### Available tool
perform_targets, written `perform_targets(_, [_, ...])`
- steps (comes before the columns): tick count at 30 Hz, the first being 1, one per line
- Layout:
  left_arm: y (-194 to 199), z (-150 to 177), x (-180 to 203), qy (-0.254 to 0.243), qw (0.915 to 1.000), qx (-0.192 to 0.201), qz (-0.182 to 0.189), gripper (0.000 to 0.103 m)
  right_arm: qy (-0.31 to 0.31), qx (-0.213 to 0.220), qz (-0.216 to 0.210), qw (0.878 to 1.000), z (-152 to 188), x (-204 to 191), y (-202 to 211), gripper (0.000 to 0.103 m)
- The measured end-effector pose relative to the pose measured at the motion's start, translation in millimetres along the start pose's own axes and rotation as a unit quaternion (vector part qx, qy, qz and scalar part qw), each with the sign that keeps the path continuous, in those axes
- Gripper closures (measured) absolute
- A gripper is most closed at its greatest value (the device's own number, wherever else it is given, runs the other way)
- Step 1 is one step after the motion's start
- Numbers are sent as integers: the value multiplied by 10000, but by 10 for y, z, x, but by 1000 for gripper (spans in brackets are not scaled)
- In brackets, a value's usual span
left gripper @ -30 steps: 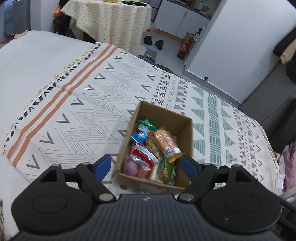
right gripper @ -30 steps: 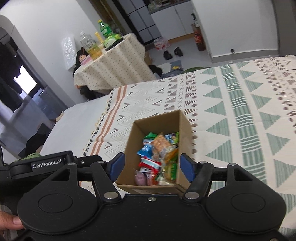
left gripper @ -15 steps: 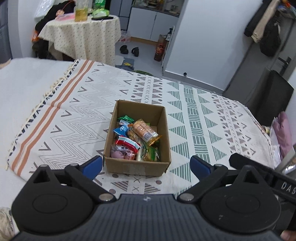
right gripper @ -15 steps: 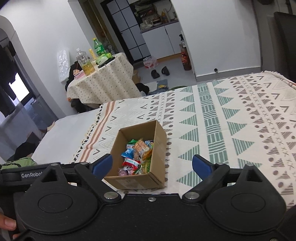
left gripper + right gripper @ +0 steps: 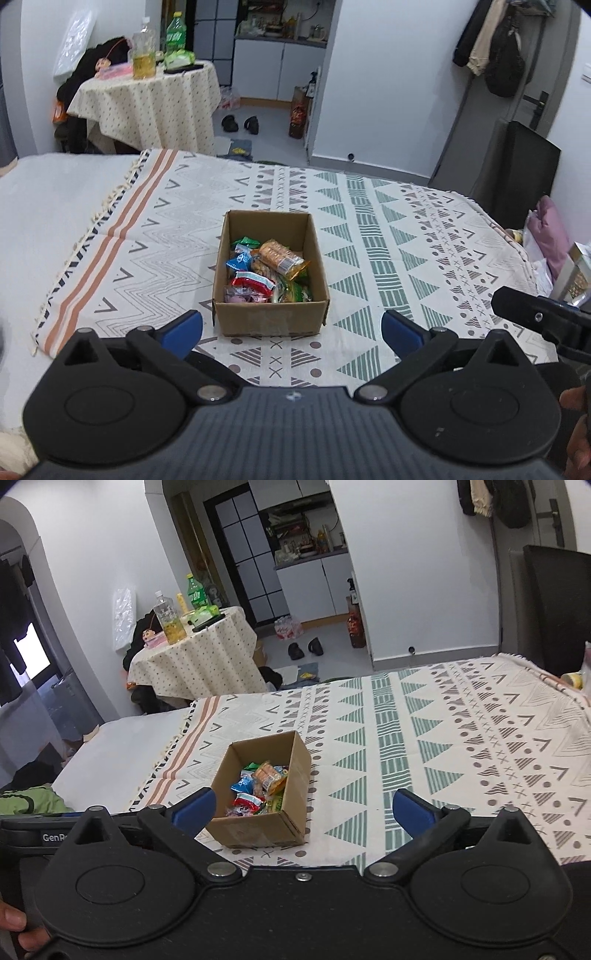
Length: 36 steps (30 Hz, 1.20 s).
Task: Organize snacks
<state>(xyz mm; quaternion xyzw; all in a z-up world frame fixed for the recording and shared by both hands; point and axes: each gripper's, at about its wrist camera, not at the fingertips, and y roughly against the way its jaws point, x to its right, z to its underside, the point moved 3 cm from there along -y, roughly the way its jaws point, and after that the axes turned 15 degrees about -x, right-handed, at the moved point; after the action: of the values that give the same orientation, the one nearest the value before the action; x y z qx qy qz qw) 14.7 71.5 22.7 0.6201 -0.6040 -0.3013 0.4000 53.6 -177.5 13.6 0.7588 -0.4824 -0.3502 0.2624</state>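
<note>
In the left wrist view, the left gripper [image 5: 291, 330] hangs over the near edge of a bed, its blue-tipped fingers [image 5: 181, 332] spread wide apart with nothing between them. Just beyond them an open cardboard box [image 5: 271, 321] sits on a patterned blanket [image 5: 388, 236] of zigzags, triangles and stripes. Inside the box lies a jumble of wrapped snacks [image 5: 267, 275]: an orange packet [image 5: 282, 258] on top toward the far side, a red and white packet [image 5: 253, 282] nearer, and blue and green wrappers around them. The box stands apart from both fingers. At the right edge a black part of the other tool [image 5: 543, 321] juts in. Past the bed stands a round table [image 5: 147, 99] under a dotted cloth, with bottles on it, and shoes [image 5: 242, 123] lie on the floor beyond. In the right wrist view, the right gripper [image 5: 303, 810] also has its blue fingers [image 5: 194, 808] held wide apart and empty. The same cardboard box [image 5: 258, 829] sits on the blanket [image 5: 461, 738] just ahead, nearer the left finger than the right, with the snacks [image 5: 258, 786] heaped inside. A person's fingertips [image 5: 14, 923] show at the lower left corner, against the black tool body. The round table [image 5: 195, 661] stands behind the bed on the left.
</note>
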Motion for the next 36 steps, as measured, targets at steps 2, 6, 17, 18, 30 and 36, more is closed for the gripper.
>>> perform_targets(2, [82,41,32,-58,10000,23,-12,0,-8,39,43,10000,39,9,82,0])
perform_targets(6, [301,126,102,-193,9997,167,28,0,109,80,156,9998,119,21,236,0])
perform_targets(17, [714,350,74,-260,9981,523,-178,0,161,256,94,9995,296,5,645,0])
perform_targets(18, [740,364,63,-256,9981,541,-177,0,153,279,123,9994,304,7,669,0])
perform_targets(30, [971,423,59,-427,9966,692,-108,0,314,425,342,9980,369,-54,868,0])
perform_targets(36, [1018,423,76,-431,9962,753,-42,0,346,429,379,9978,385,-72,898,0])
